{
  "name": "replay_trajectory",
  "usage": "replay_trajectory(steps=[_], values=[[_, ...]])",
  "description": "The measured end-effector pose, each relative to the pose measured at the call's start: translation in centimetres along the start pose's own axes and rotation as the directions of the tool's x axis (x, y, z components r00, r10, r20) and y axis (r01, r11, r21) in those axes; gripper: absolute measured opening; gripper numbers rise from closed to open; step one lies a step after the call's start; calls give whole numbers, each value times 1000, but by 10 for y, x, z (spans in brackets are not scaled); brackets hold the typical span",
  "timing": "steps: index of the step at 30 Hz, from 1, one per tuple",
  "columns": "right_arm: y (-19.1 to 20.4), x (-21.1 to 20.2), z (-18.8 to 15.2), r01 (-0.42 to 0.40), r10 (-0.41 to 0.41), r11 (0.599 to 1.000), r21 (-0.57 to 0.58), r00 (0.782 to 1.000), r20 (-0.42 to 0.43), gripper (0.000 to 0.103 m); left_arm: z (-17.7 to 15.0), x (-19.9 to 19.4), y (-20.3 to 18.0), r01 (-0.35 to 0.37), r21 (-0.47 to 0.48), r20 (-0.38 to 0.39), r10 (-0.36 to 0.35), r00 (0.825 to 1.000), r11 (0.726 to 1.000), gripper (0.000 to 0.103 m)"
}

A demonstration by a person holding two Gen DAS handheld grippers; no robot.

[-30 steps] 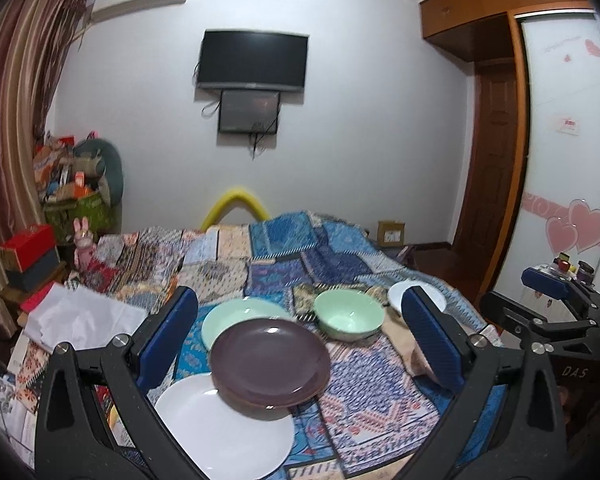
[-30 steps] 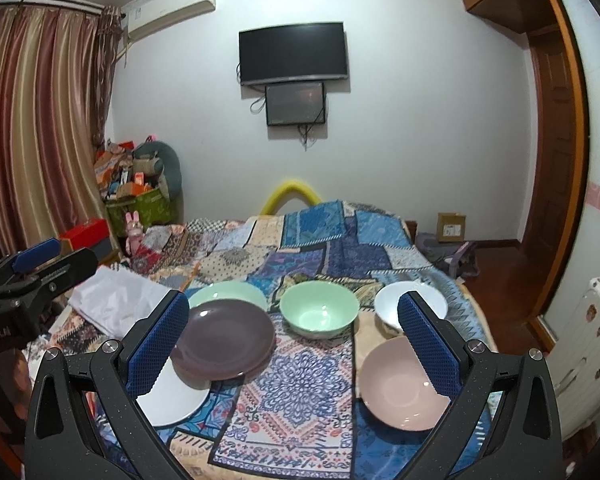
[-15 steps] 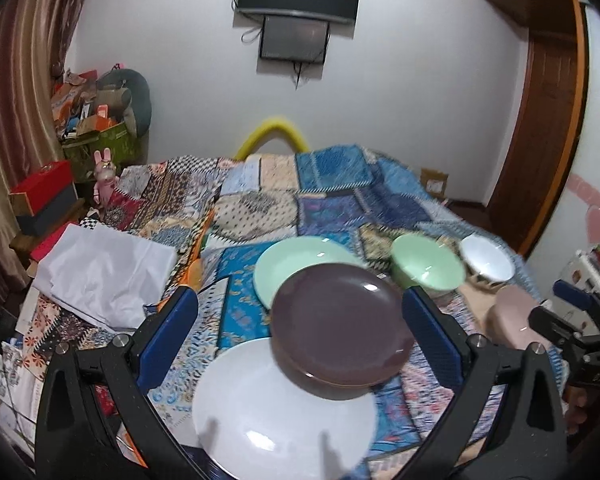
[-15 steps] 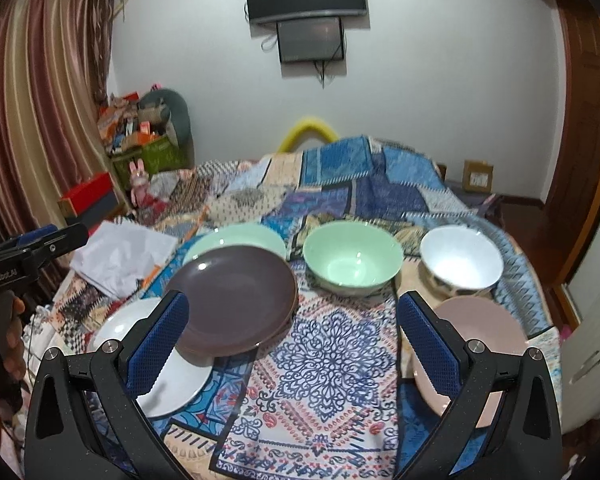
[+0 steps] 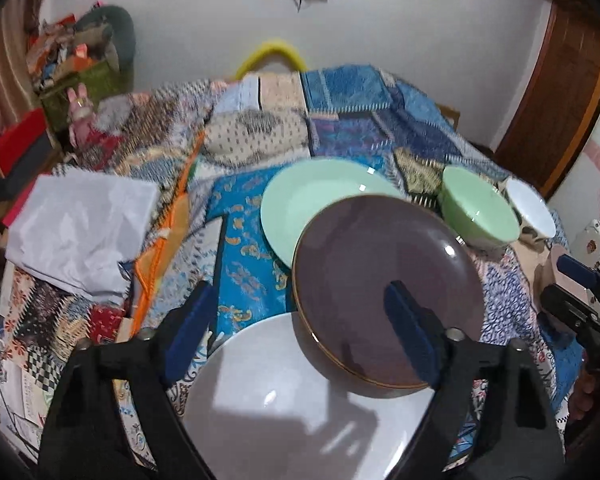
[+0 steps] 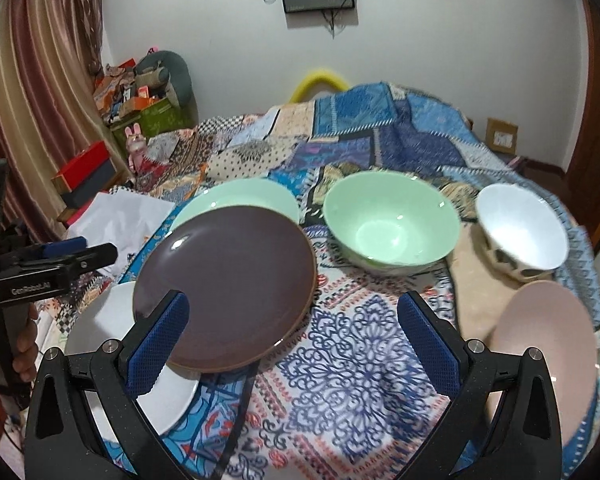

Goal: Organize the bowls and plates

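**Readable text: one label**

"GenRobot.AI", white print on the black body of the left gripper (image 6: 65,258), seen at the left edge of the right wrist view. Nothing else legible in either view.

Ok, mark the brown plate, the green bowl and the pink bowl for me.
brown plate (image 6: 227,280), right wrist view, centre of its face
green bowl (image 6: 392,224), right wrist view, inside of the bowl
pink bowl (image 6: 548,332), right wrist view, inner wall

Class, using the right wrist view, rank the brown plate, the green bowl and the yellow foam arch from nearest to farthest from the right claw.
1. Brown plate: by the right claw's left finger.
2. Green bowl: ahead, mid-quilt.
3. Yellow foam arch: at the far wall.
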State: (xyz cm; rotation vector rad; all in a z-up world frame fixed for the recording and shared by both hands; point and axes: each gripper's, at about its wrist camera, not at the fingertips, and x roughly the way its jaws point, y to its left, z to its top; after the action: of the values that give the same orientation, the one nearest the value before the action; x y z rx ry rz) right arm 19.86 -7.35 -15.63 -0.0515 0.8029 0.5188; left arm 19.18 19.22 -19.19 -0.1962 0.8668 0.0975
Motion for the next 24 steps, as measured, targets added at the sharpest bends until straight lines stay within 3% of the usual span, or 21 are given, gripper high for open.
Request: replay_trajectory(steps=[5, 10, 14, 21, 24], values=[[-4, 24, -1, -14, 15, 1000, 14, 998, -58, 86, 1, 29, 5, 25, 8, -60, -24, 998, 1000, 70], [-6, 43, -4, -25, 29, 999, 31, 994, -110, 72, 1, 45, 2, 96, 18, -102, -94, 990, 995, 58], [-10, 54, -6, -33, 40, 998, 48, 990, -139, 62, 1, 55, 2, 93, 19, -125, -90, 988, 996, 51], [-14, 64, -2, -35, 46, 997, 68, 986, -159, 55, 1, 65, 5, 124, 13, -138, -121, 983, 992, 34], [-15, 68, -2, -37, 49, 997, 73, 985, -168, 47, 1, 67, 4, 133, 11, -141, -130, 982, 991, 31]])
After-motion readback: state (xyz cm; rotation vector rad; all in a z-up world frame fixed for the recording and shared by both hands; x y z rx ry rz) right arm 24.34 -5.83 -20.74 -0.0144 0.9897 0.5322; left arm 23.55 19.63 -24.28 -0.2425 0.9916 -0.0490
